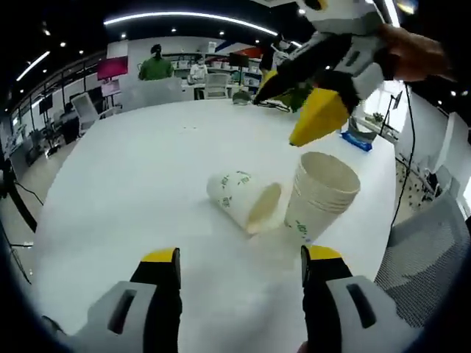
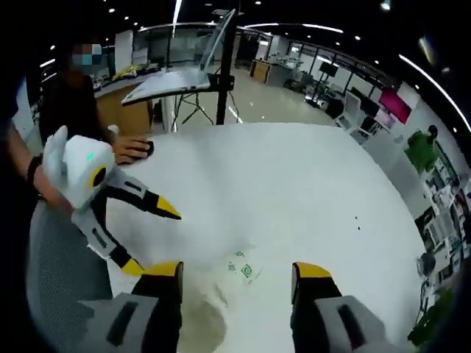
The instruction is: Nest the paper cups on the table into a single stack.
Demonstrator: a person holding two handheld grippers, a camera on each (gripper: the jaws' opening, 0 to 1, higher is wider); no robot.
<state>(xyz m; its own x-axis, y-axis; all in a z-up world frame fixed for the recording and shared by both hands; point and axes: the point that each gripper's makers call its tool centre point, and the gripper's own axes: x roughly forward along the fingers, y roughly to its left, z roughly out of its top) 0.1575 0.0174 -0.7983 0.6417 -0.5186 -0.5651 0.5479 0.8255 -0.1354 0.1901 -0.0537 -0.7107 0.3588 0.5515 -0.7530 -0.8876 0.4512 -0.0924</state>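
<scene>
A nested stack of paper cups (image 1: 324, 193) is seen upright on the white table (image 1: 132, 169), ahead of and just beyond the left gripper (image 1: 241, 266)'s right-hand jaw, with a single paper cup (image 1: 239, 197) lying on its side beside it, ahead of the gap between the jaws, its mouth turned toward the stack and apparently touching it. Both jaws of the left gripper are spread wide with nothing between them. The right gripper (image 1: 298, 110) is held above the stack, its yellow-tipped jaws parted and empty; in the right gripper view its own jaws frame the cups (partly hidden) from above. The cups are judged light, thin-walled and easily crushed or sent rolling, so the lying cup would best be taken gently across its middle, clear of the rim. A seated person (image 1: 155, 65) is visible beyond the table's far edge.
</scene>
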